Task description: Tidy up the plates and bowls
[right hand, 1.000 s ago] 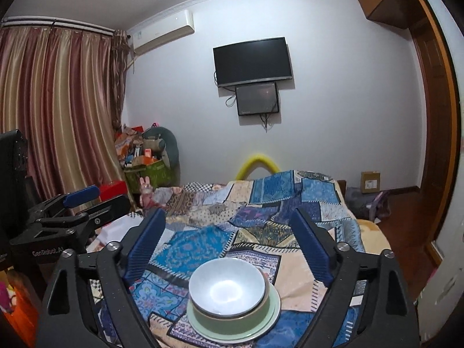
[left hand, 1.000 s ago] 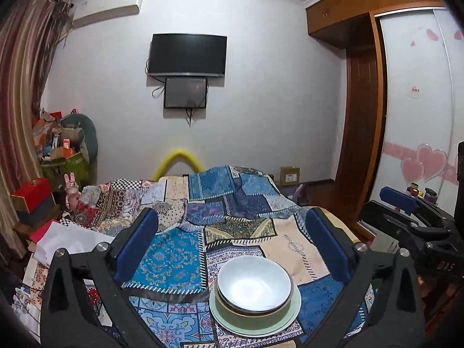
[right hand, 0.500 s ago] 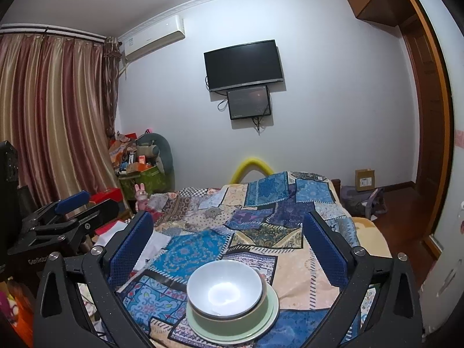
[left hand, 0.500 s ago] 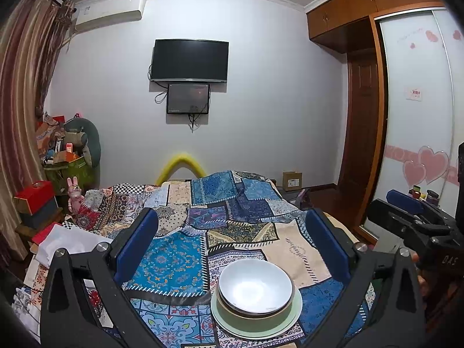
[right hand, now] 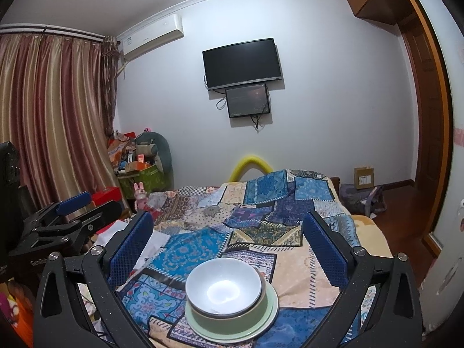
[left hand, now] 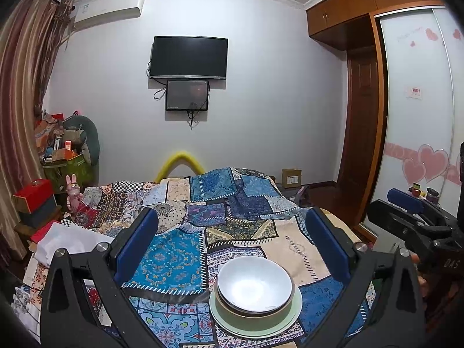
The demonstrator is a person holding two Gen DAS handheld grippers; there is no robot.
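A white bowl point(left hand: 254, 282) sits nested in a green bowl point(left hand: 229, 308), which stands on a pale green plate point(left hand: 293, 316) on the patchwork bedspread point(left hand: 174, 261). The same stack shows in the right wrist view: white bowl point(right hand: 223, 284), green bowl point(right hand: 232, 323), plate point(right hand: 271, 311). My left gripper point(left hand: 235, 226) is open and empty, above and behind the stack. My right gripper point(right hand: 229, 226) is open and empty, likewise held back from the stack. Each gripper appears at the edge of the other's view.
The bed fills the middle. A cluttered corner with boxes and a green bin point(right hand: 145, 174) lies far left by the curtains point(right hand: 52, 116). A wardrobe point(left hand: 417, 116) and door stand to the right. A yellow foam tube point(left hand: 181, 159) arches behind the bed.
Both grippers have tilted upward and drawn slightly back, so the stack sits lower in both views. The right gripper's jaws have opened wider. The stack has not moved.
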